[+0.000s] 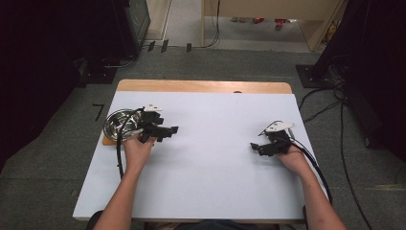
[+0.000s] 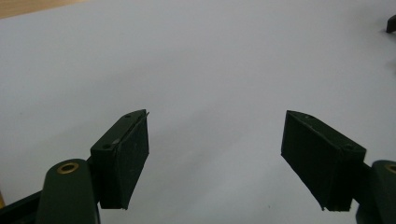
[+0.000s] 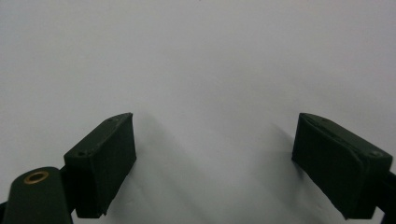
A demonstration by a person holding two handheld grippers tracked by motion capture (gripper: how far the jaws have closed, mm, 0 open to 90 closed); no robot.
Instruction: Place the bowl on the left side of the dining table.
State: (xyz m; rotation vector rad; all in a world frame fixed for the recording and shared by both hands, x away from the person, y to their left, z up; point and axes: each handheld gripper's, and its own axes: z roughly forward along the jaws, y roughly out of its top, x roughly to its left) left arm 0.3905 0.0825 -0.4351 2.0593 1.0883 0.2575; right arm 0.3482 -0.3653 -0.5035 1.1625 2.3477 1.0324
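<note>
The metal bowl (image 1: 119, 124) is sitting at the left edge of the table (image 1: 210, 158), half over the white sheet's border — the left gripper (image 1: 173, 129) and its cable are covering the bowl's right side, so what is inside is hard to make out. That gripper is lying just right of the bowl, jaws pointing right and standing wide, gripping nothing. Well apart, near the right edge, the right gripper (image 1: 252, 145) is resting with jaws spread wide and empty too — only bare white sheet is showing between them. A far strip of wood is showing beyond the sheet.
</note>
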